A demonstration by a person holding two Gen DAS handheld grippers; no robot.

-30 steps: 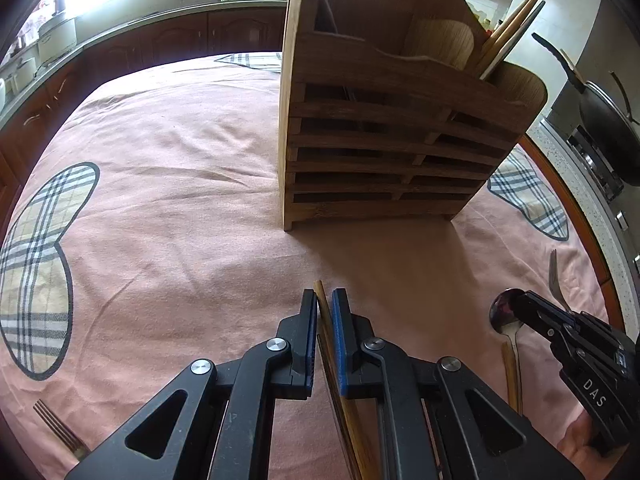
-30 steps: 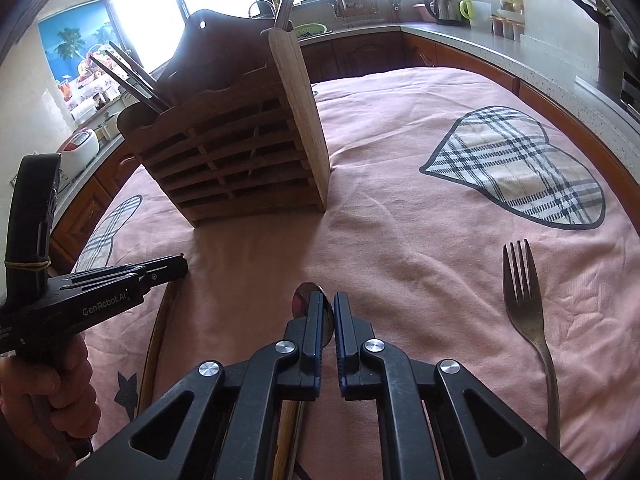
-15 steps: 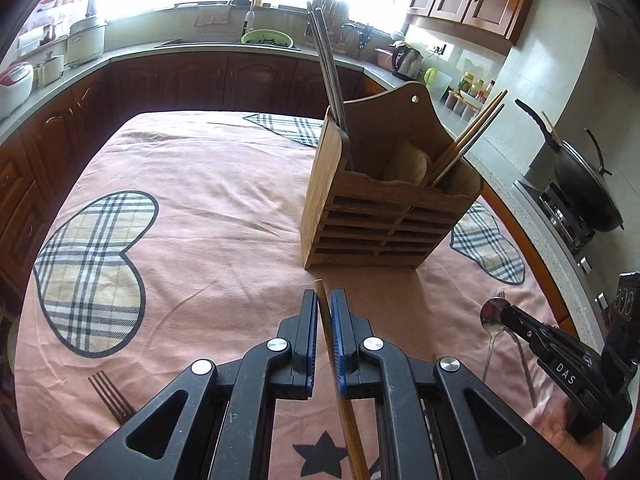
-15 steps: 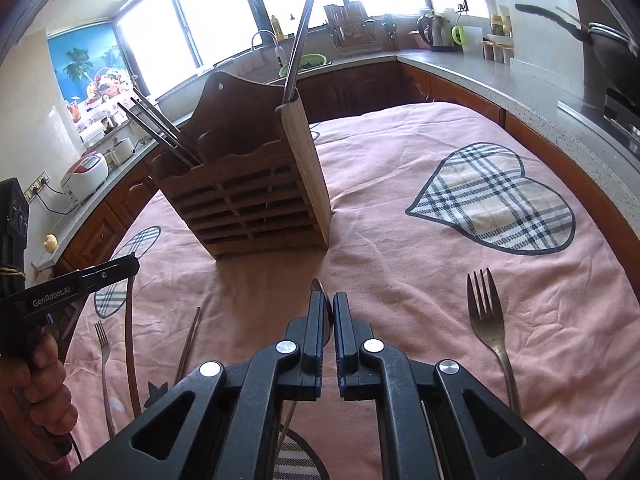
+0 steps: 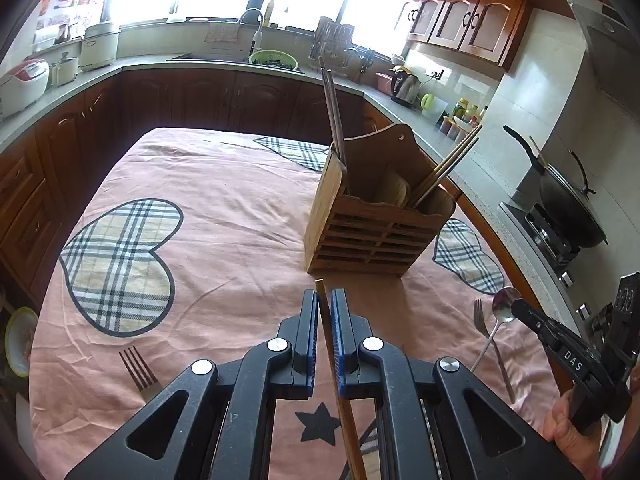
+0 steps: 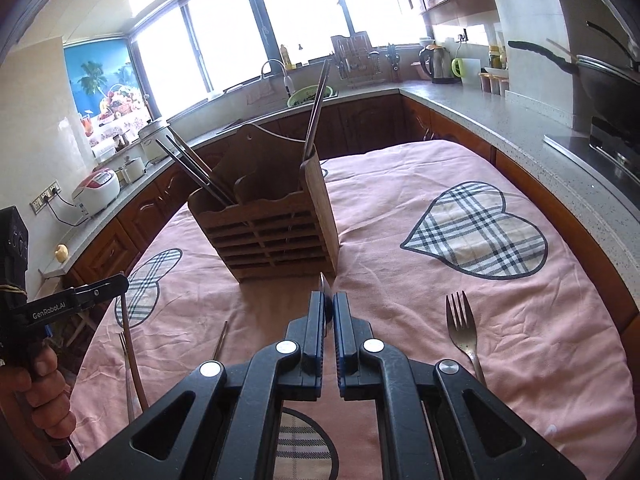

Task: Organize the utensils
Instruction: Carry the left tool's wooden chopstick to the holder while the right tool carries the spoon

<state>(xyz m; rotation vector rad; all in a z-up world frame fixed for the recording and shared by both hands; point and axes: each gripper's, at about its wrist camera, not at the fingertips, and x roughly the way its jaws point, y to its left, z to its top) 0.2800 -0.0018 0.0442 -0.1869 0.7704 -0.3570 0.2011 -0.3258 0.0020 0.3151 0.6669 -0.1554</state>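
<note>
The chopstick (image 5: 325, 322) is pinched between the closed jaws of the left gripper (image 5: 324, 308), its tip poking out toward the holder (image 5: 372, 236); the spoon (image 5: 503, 309) is likewise clamped in the right gripper (image 6: 328, 310), bowl forward, both held above the cloth (image 5: 224, 216) just short of the holder. To do this well, I would tip each piece upright before lowering it, and aim the chopstick at the compartment that already has chopsticks (the right-hand one in the left view). The compartment floors and dividers are hidden by the front wall, the chopstick's lower end is cut off, and the spoon's handle is hidden in the right view. Two forks (image 6: 460, 328) (image 5: 138, 368) lie on the cloth.
</note>
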